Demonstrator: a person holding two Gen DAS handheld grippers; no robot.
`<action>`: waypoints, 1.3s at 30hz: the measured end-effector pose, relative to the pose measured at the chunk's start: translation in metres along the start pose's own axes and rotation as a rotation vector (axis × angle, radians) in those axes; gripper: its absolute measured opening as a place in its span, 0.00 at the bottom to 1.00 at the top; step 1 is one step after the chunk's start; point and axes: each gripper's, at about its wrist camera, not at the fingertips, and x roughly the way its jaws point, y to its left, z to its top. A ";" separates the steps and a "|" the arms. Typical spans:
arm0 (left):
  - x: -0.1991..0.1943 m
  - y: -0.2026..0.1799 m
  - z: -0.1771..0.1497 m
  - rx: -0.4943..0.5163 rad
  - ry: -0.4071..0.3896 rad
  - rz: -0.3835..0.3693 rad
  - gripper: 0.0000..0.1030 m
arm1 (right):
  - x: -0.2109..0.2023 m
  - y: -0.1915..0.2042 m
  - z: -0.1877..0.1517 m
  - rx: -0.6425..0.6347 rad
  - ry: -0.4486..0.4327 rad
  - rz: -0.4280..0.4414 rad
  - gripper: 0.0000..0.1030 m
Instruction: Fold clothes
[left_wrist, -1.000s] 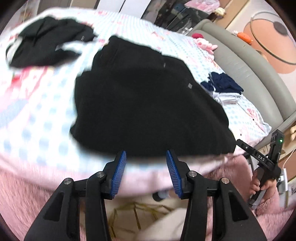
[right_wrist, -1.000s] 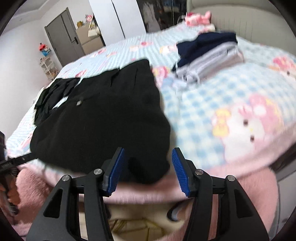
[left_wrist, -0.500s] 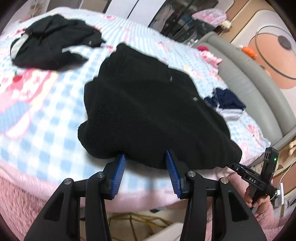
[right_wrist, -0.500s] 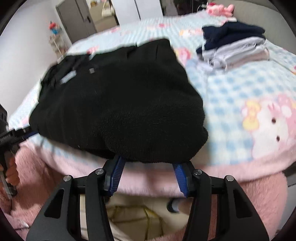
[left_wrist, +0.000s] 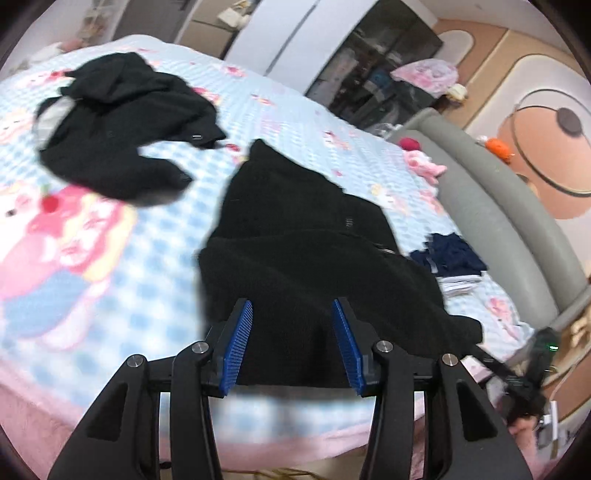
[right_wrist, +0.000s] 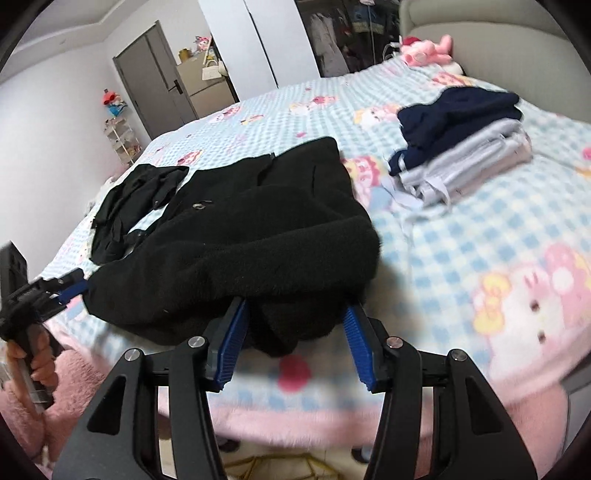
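The black fleece coat (left_wrist: 314, 258) lies on the bed (left_wrist: 122, 229) near its front edge. I judge it thick, soft and rather heavy, best taken at the hem corners. My left gripper (left_wrist: 293, 336) and right gripper (right_wrist: 295, 338) both stand wide open, the hem lying between the fingers, not pinched.

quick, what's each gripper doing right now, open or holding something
Left gripper: open, fingers either side of the black fleece garment's near hem, not clamped.
Right gripper: open, straddling the same garment's near corner, not clamped.
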 end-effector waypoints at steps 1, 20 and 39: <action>-0.003 0.004 -0.001 0.003 0.001 0.009 0.46 | -0.012 -0.003 -0.002 0.012 -0.014 -0.001 0.51; 0.056 -0.002 0.038 0.171 0.153 0.057 0.47 | 0.044 -0.003 0.025 -0.090 0.136 0.020 0.55; 0.326 0.056 0.227 -0.061 0.339 -0.023 0.39 | 0.247 -0.057 0.208 0.080 0.302 -0.124 0.61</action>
